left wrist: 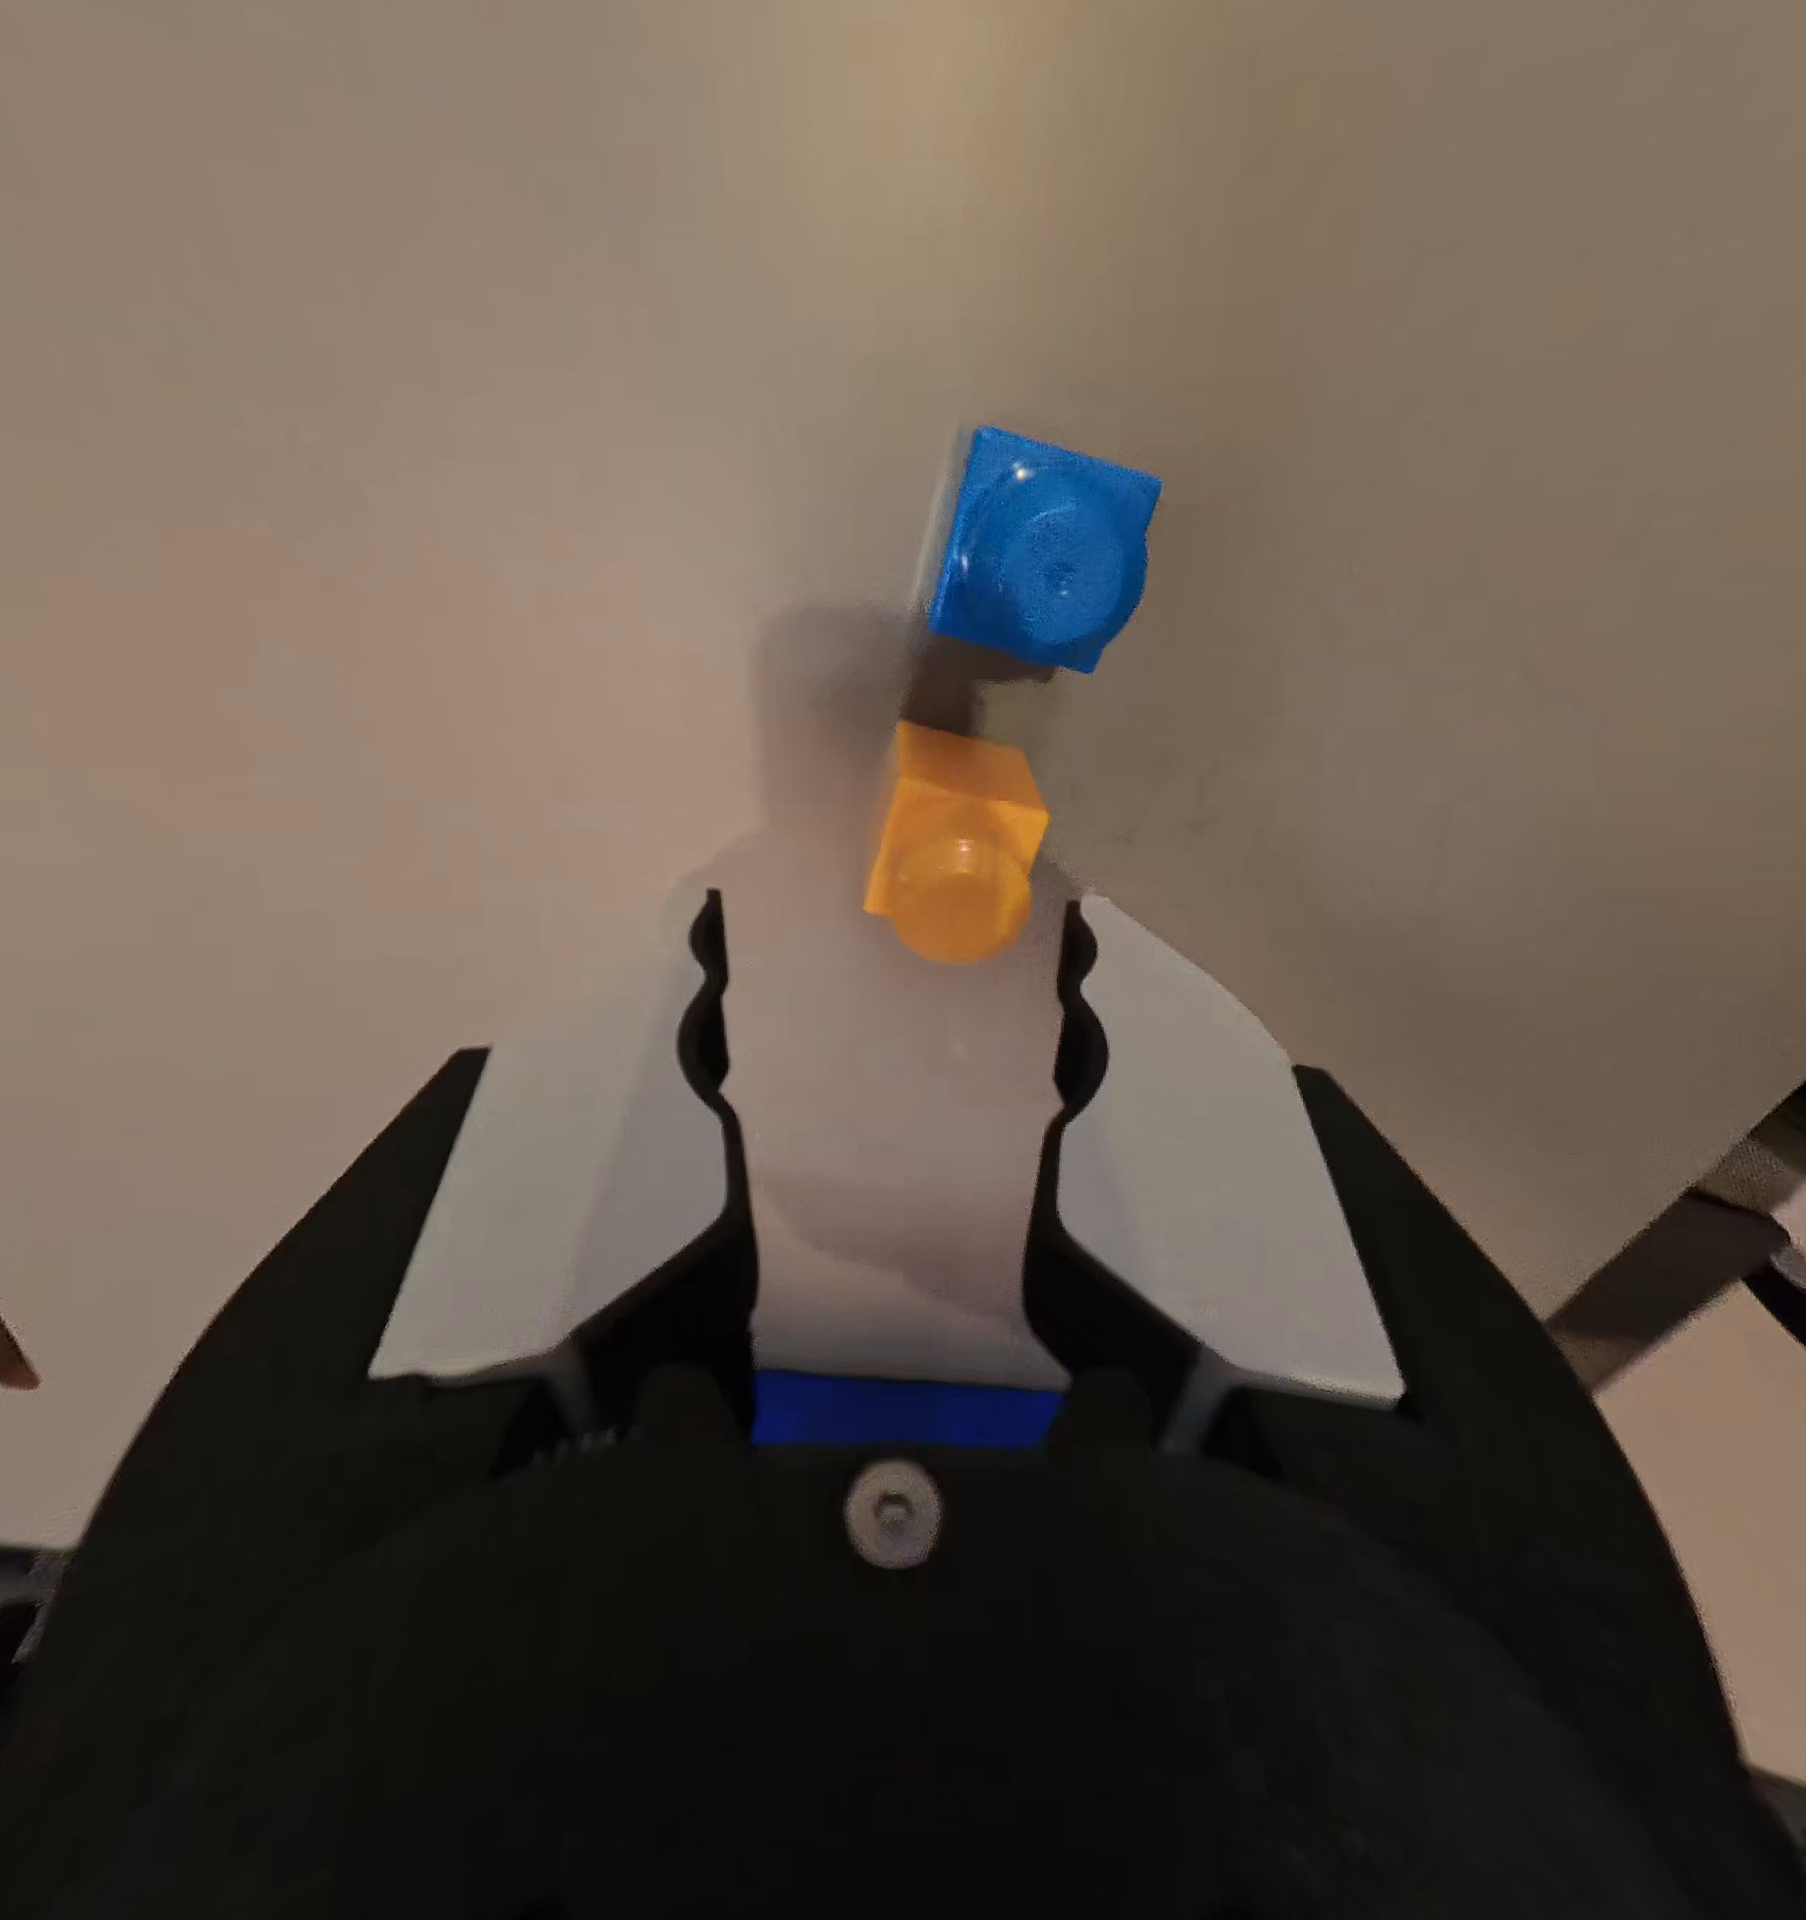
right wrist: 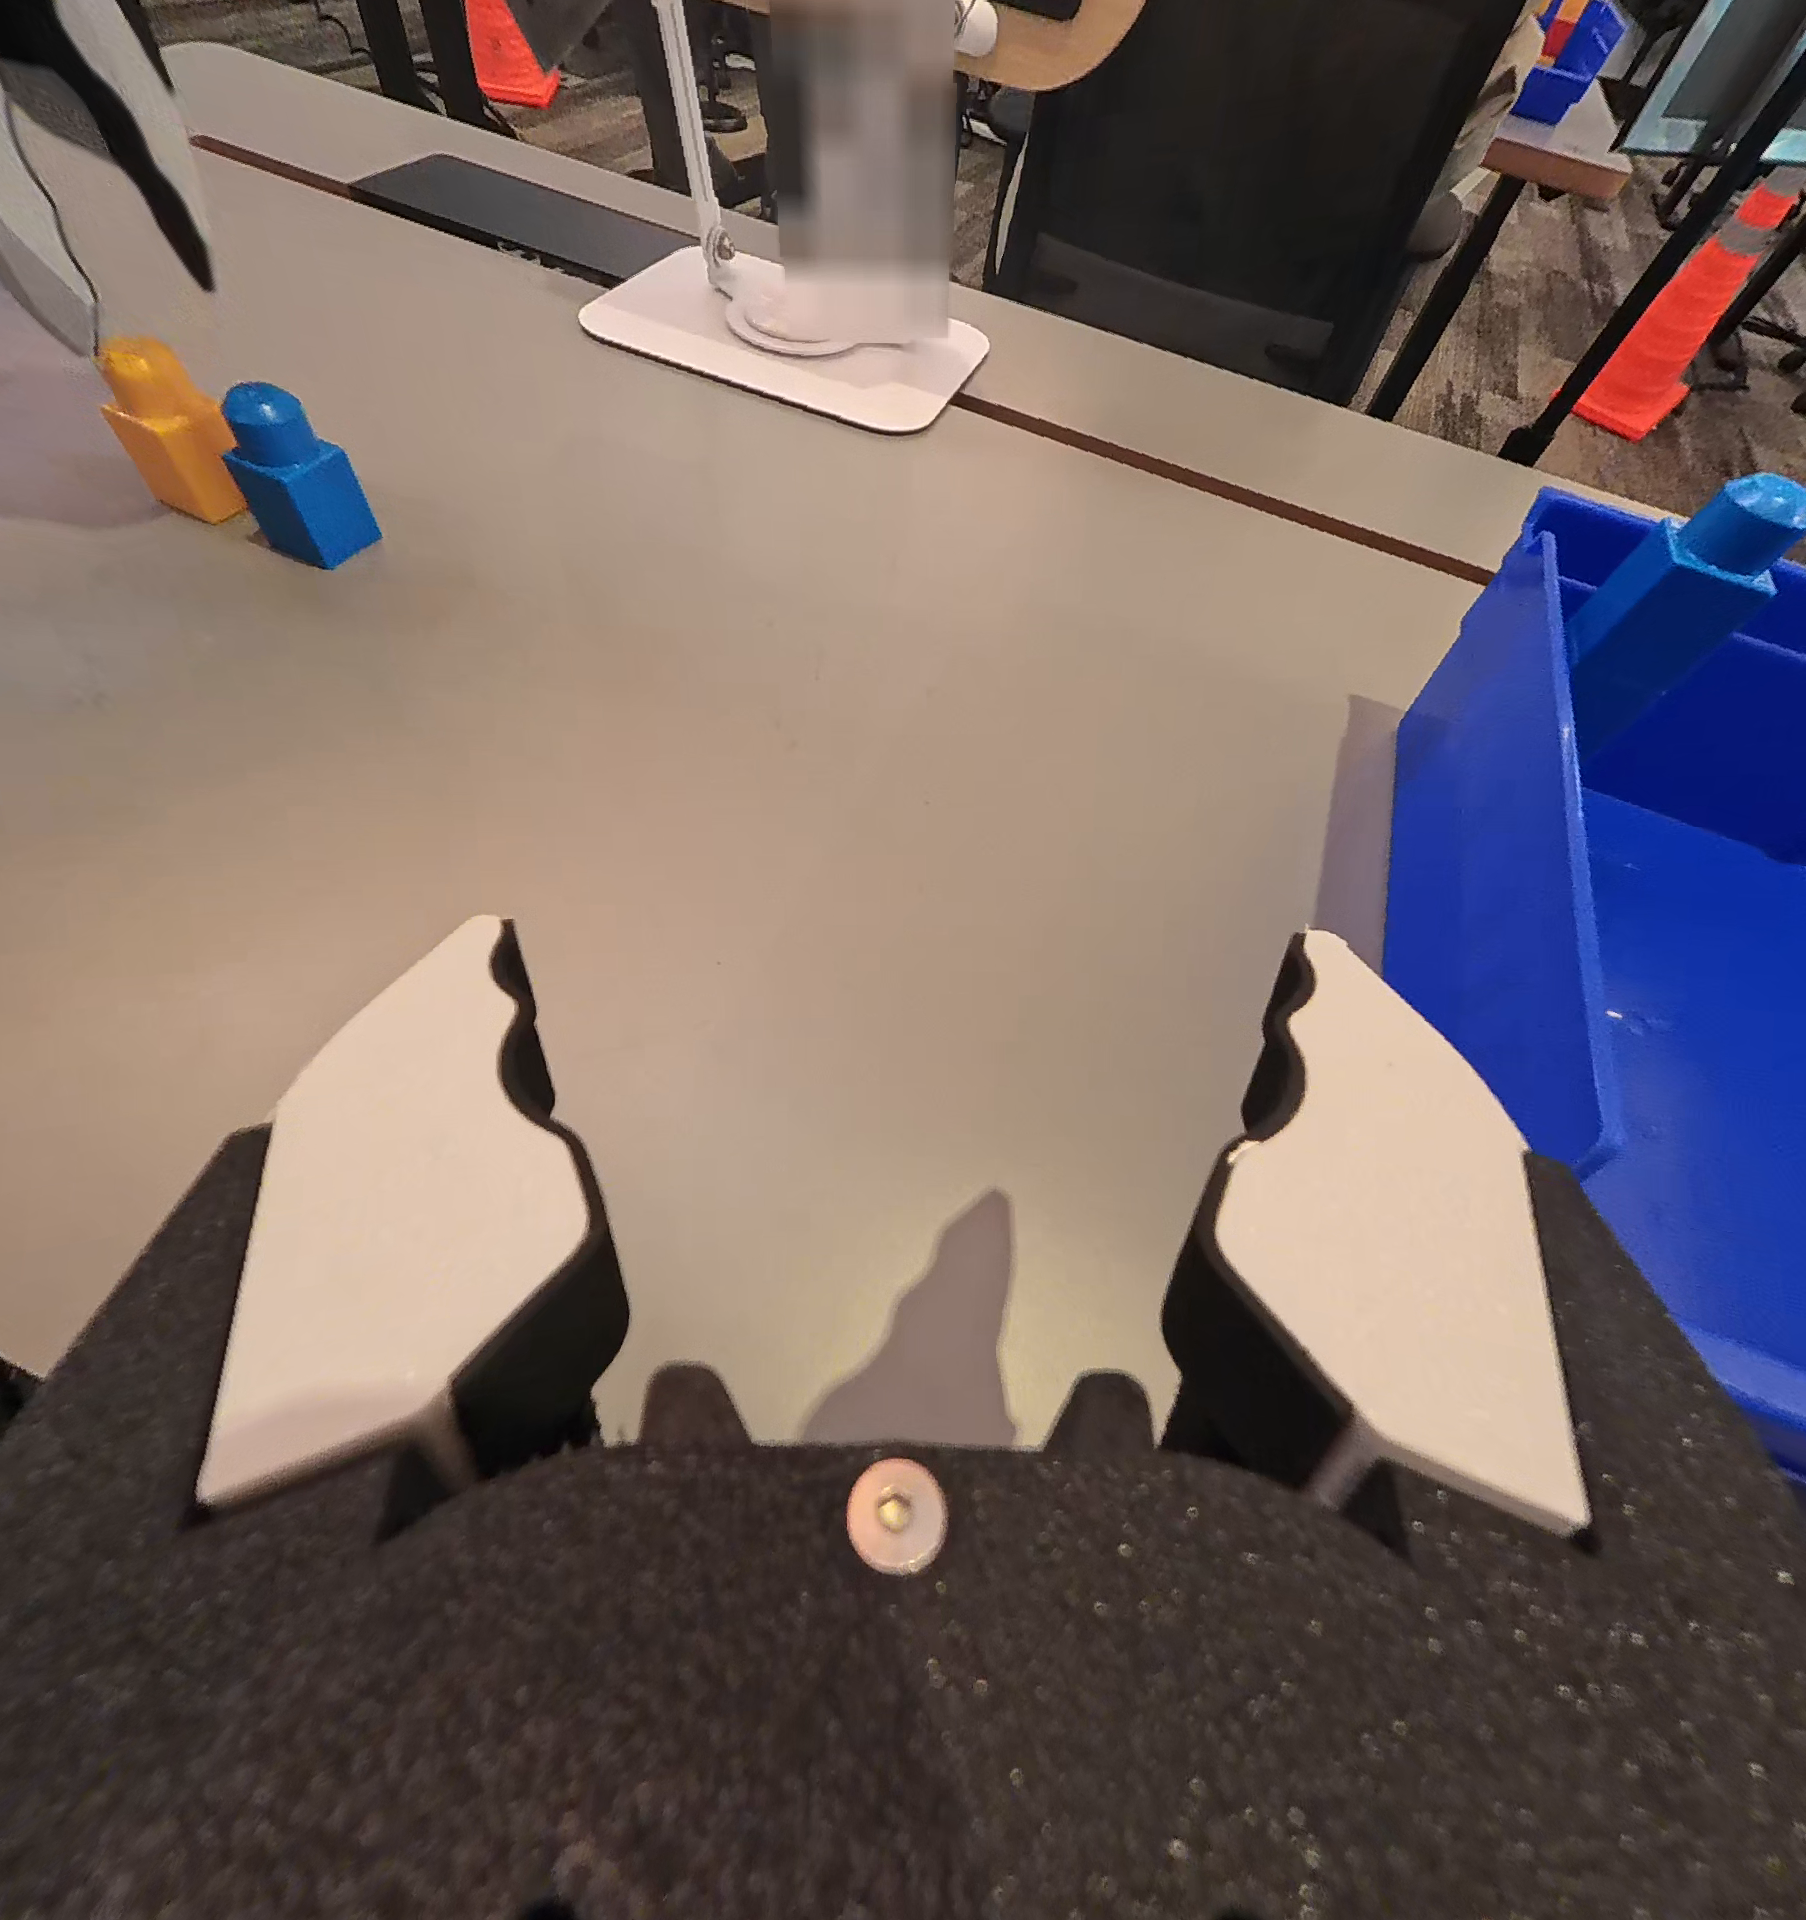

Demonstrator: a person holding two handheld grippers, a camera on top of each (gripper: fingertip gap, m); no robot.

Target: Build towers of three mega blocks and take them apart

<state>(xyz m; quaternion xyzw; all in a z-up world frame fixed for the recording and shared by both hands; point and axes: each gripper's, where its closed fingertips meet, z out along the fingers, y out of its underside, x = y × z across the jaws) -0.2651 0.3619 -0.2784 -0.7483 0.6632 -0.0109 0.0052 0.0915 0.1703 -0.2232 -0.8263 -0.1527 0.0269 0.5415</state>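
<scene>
While our left hand-held gripper [left wrist: 894,914] hangs over the tabletop [left wrist: 359,520] part open and empty, the orange block [left wrist: 951,842] sits just past its tips, the blue block [left wrist: 1044,551] right beyond. Our right hand-held gripper [right wrist: 899,945] gapes wide, empty; a blue bin [right wrist: 1501,883] at right holds another blue block [right wrist: 1668,613].

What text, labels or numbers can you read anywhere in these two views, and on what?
None readable in either view.
Orange block, blue block, blue bin and table: plain, no markings.
White stand base: no legible print; the patch above it is blurred over.
Background: too small to tell.
</scene>
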